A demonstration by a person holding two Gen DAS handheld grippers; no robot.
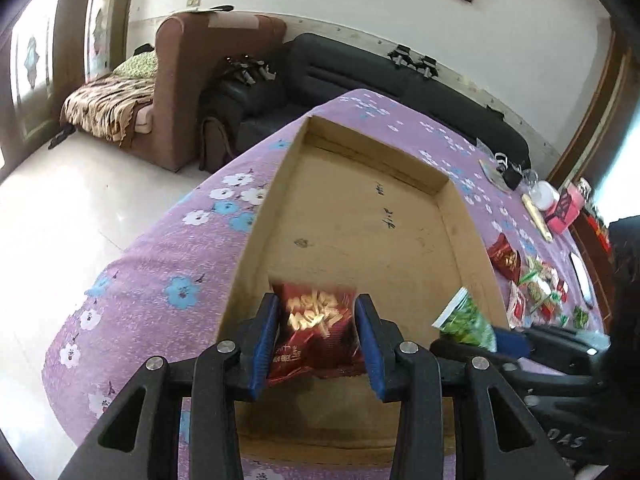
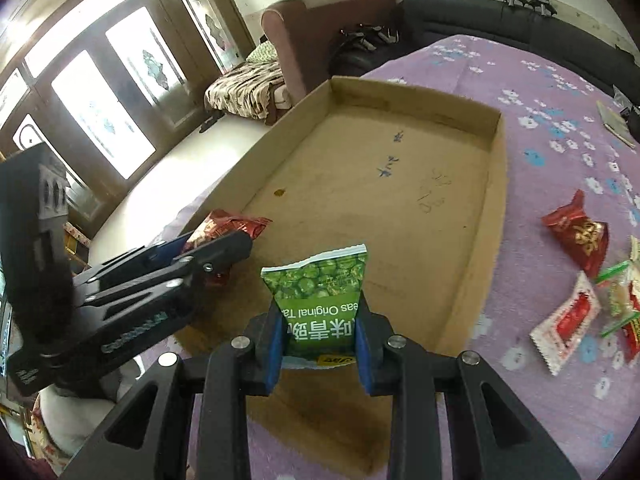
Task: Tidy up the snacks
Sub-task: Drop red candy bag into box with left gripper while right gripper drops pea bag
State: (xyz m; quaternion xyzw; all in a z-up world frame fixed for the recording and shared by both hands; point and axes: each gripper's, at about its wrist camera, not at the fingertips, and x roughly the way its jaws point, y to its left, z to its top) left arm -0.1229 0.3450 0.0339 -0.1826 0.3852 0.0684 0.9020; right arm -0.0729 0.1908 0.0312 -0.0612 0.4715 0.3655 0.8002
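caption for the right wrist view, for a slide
Right gripper holds a green pea packet over the cardboard tray; left gripper brings a red packet.

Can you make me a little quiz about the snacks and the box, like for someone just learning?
1. True or false: the cardboard box already has snacks lying on its floor.
2. Which pack does the right tool hold? A) green peas pack B) red snack pack C) pink box
3. Fill in: the loose snacks not yet picked up lie on the purple ______ cloth, beside the box.

Key:
1. False. Its floor shows only pen marks and a small stain.
2. A. The left tool holds the red one.
3. Flowered.
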